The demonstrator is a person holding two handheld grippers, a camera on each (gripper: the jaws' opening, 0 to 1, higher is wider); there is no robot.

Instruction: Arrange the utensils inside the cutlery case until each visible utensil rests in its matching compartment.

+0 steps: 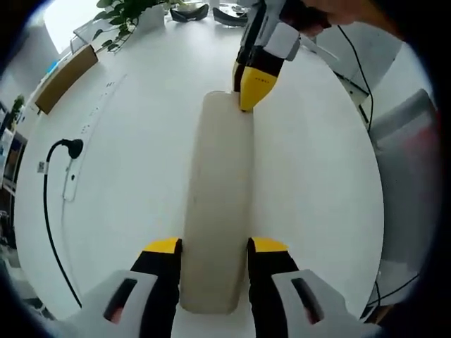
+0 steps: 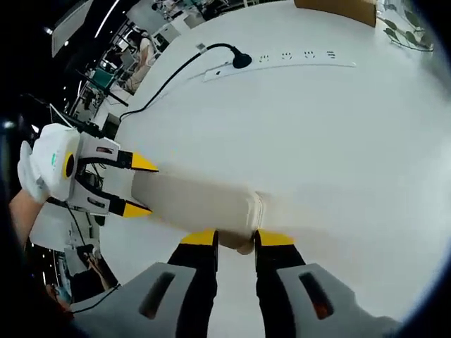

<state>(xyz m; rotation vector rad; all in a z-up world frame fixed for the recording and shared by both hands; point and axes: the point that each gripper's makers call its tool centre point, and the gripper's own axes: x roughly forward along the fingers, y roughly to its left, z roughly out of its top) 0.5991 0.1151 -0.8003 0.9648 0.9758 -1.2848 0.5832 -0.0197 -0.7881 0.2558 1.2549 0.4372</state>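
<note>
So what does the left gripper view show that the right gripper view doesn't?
Left gripper view alone: a potted plant and dark glasses-like items at the table's far edge.

Right gripper view alone: a gloved hand holding the left gripper, and a dim room beyond the table.

Shared: the closed beige cutlery case on the white table, the left gripper on one end, the right gripper on the other, plus the power strip with a black plug.

Two close, downward gripper views from opposite ends of the cutlery case (image 1: 217, 204) (image 2: 194, 202), both sharing the white table (image 1: 317, 176) (image 2: 317, 127).
</note>
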